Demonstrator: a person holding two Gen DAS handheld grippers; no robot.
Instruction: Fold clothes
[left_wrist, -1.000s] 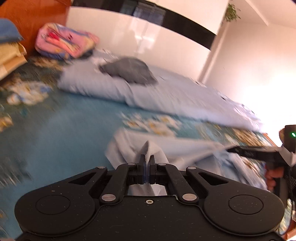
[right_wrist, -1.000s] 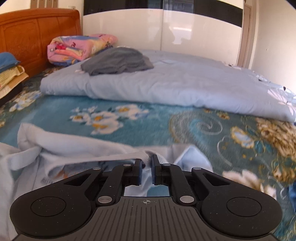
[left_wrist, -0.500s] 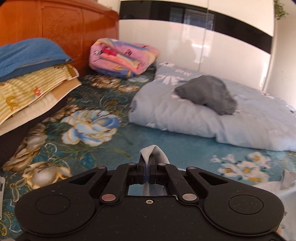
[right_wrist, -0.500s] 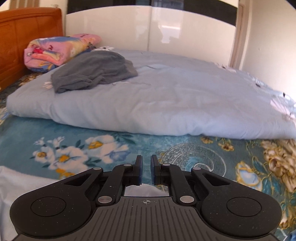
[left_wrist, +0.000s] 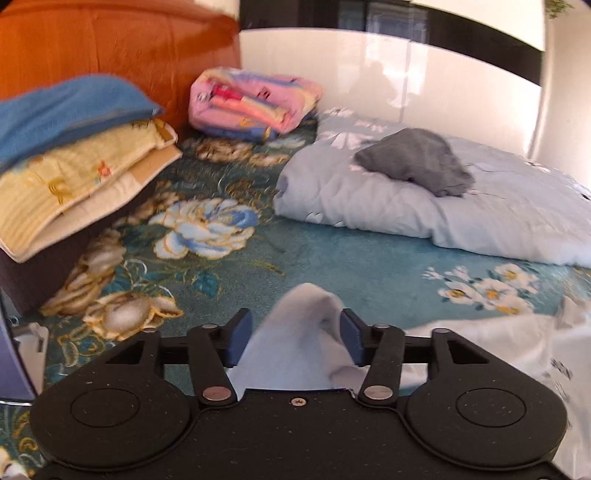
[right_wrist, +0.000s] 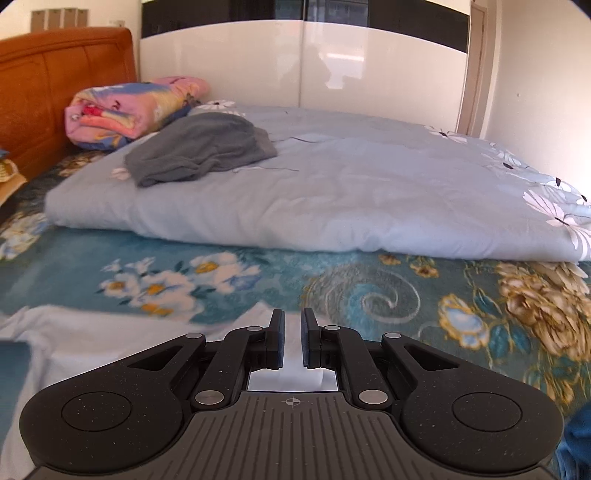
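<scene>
Teal floral bedspread (left_wrist: 332, 254) lay ahead. Left view: left gripper (left_wrist: 295, 334), jaws opening, pale white cotton garment (left_wrist: 295, 332) bunched loosely between them, trailing rightward. Right view: right gripper (right_wrist: 292, 341) nearly closed; the garment (right_wrist: 103, 332) stretched leftward and passed beneath it.

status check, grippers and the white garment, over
Left gripper jaws opening, fold of white garment loose between them. Right gripper shut on the garment's edge. Nothing in the way on the floral bedspread.
</scene>
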